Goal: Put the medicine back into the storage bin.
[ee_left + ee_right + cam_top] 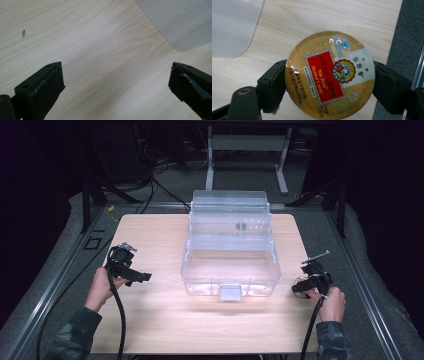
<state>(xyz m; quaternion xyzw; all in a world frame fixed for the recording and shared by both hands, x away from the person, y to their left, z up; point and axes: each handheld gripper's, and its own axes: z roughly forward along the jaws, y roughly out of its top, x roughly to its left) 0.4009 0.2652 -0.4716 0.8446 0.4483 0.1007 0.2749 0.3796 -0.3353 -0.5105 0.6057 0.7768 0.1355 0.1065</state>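
High view: pale wooden table [165, 320] (dim room).

We see a clear plastic lidded storage box [230, 265] standing open on a pale wooden table [160, 315].

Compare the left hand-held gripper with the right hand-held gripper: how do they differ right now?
The left hand-held gripper has its jaws wide apart with nothing between them, over bare light wooden table; the right hand-held gripper has both jaws pressed against the sides of a round gold candy tin with a red label. The left sits inboard of the table's left edge, the right beside its right edge. Both flank the clear plastic box.
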